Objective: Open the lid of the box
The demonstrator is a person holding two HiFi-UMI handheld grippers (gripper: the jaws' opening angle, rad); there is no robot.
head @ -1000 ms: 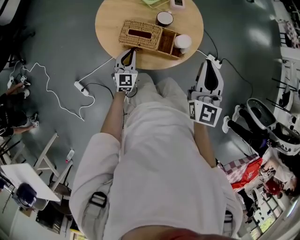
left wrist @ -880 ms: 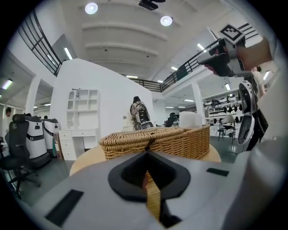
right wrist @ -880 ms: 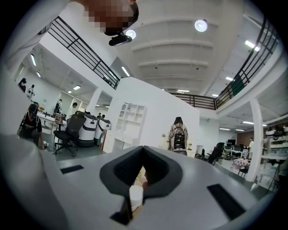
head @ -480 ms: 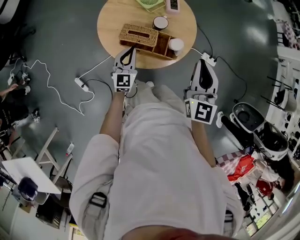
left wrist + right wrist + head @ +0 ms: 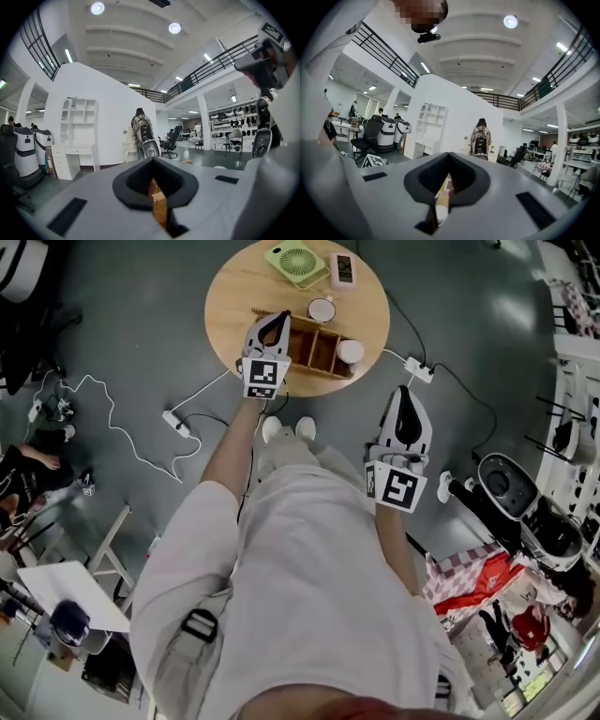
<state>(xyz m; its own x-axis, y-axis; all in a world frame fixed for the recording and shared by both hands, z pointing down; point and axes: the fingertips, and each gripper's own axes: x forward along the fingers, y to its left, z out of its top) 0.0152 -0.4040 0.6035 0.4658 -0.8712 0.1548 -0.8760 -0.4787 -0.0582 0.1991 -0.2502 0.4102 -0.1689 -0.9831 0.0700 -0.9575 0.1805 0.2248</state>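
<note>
A woven wicker box [image 5: 319, 350] stands on the round wooden table [image 5: 225, 296], its open compartments showing to the right. My left gripper [image 5: 277, 319] reaches over the box's left end, where the lid lies, and hides most of it. In the left gripper view the jaws [image 5: 157, 190] are closed with a strip of woven wicker lid [image 5: 159, 206] pinched between them. My right gripper [image 5: 405, 392] hangs off the table, over the floor at my right side. Its jaws are together with nothing between them in the right gripper view [image 5: 444, 190].
A green fan [image 5: 293, 261], a white device [image 5: 343, 269] and a round cup [image 5: 322, 309] sit at the table's far side. A white cup [image 5: 351, 351] stands in the box's right compartment. Power strips [image 5: 420, 368] [image 5: 174, 418] and cables lie on the floor.
My left gripper has gone forward from the table's near edge onto the box's lid end. The lid, seen flat earlier, is now covered. The right gripper stays low at my side.
</note>
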